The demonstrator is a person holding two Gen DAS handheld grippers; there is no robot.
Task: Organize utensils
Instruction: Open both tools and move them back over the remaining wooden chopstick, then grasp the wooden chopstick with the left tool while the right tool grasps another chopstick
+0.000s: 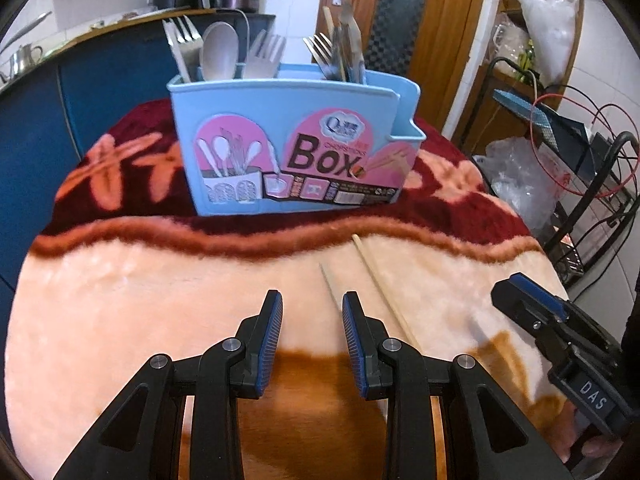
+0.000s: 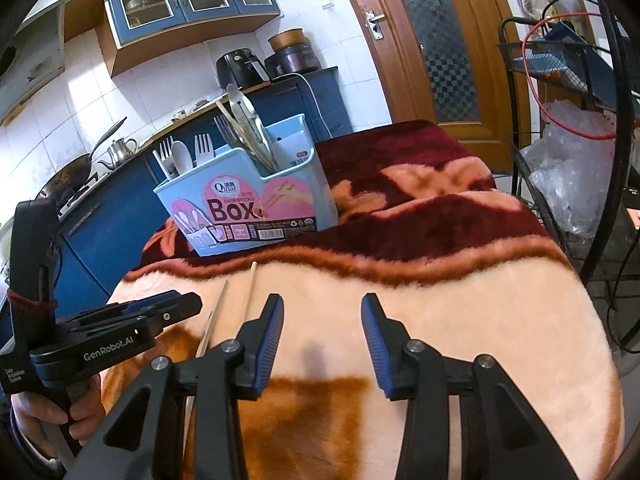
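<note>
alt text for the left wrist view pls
Left gripper hovers open over a fuzzy blanket, two chopsticks lying just ahead of its jaws. Behind stands a blue utensil box holding forks and spoons; the right gripper enters at right.

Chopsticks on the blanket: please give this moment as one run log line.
chopsticks: two, loose on blanket | utensil box: upright | both tools: open, empty
</note>
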